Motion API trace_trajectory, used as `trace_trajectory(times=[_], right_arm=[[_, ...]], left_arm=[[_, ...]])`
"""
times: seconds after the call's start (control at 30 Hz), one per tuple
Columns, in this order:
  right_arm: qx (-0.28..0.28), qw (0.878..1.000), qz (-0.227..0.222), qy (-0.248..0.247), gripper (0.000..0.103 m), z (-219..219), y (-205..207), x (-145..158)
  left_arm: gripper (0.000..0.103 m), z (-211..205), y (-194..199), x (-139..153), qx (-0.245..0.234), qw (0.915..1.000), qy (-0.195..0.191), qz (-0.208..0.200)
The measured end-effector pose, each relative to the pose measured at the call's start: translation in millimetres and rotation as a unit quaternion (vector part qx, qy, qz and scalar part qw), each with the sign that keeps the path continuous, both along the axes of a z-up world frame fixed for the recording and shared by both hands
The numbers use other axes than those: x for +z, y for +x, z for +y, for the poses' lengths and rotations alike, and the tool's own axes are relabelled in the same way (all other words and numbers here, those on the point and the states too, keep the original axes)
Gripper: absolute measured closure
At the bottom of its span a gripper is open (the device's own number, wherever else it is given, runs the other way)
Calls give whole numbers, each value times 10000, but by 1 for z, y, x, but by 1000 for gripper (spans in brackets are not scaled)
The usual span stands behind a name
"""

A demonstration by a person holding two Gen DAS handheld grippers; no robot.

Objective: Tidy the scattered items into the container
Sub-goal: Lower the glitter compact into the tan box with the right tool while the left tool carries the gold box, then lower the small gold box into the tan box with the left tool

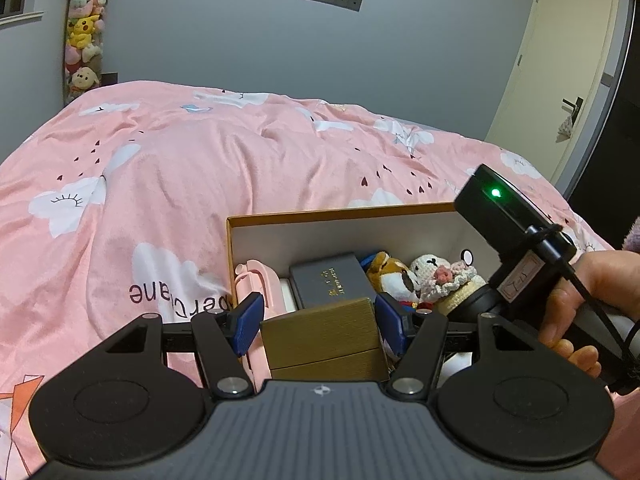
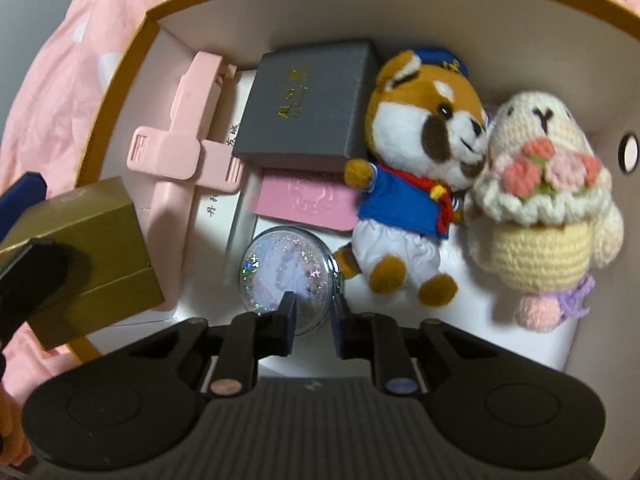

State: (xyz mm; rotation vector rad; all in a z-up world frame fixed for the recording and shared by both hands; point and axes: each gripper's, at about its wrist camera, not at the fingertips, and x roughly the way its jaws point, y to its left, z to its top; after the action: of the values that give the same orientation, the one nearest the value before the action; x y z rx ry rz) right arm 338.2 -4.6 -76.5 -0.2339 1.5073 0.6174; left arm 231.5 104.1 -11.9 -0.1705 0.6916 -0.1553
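Observation:
My left gripper [image 1: 318, 326] is shut on a gold box [image 1: 324, 338] and holds it over the near edge of the open cardboard container [image 1: 340, 213]. The gold box also shows at the left of the right wrist view [image 2: 86, 244]. My right gripper [image 2: 314, 326] is open inside the container [image 2: 120, 68], its fingertips around the edge of a round glittery case [image 2: 286, 270] lying on the floor of the box. The container also holds a dark grey box [image 2: 308, 108], a pink plastic holder [image 2: 188, 136], a pink card [image 2: 308, 202], a fox plush [image 2: 416, 176] and a crocheted doll [image 2: 544, 208].
The container stands on a bed with a pink cloud-print duvet [image 1: 200, 168]. The right hand and its gripper body [image 1: 516, 240] reach in from the right. A column of plush toys [image 1: 84, 32] hangs at the far wall and a door [image 1: 560, 60] is at the right.

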Motion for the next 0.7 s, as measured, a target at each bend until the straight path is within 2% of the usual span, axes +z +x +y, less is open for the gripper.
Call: trace_trajectory(times=[0.2, 0.4, 0.57, 0.63, 0.7], right_arm=[[226, 9996, 144, -101, 82, 4, -3, -5], [21, 10000, 26, 44, 81, -5, 5, 6], [-83, 9999, -83, 16, 89, -13, 10, 11], [-70, 9998, -184, -11, 95, -14, 9, 10], [-96, 9998, -188, 5, 96, -17, 13, 7]], left_arm=[[32, -3, 4, -2, -23, 10000, 16, 77], [32, -4, 4, -2, -67, 9999, 88, 82], [32, -10, 13, -5, -238, 9994, 128, 231], [32, -15, 18, -7, -335, 9987, 149, 358], [32, -19, 24, -11, -444, 9975, 130, 527]])
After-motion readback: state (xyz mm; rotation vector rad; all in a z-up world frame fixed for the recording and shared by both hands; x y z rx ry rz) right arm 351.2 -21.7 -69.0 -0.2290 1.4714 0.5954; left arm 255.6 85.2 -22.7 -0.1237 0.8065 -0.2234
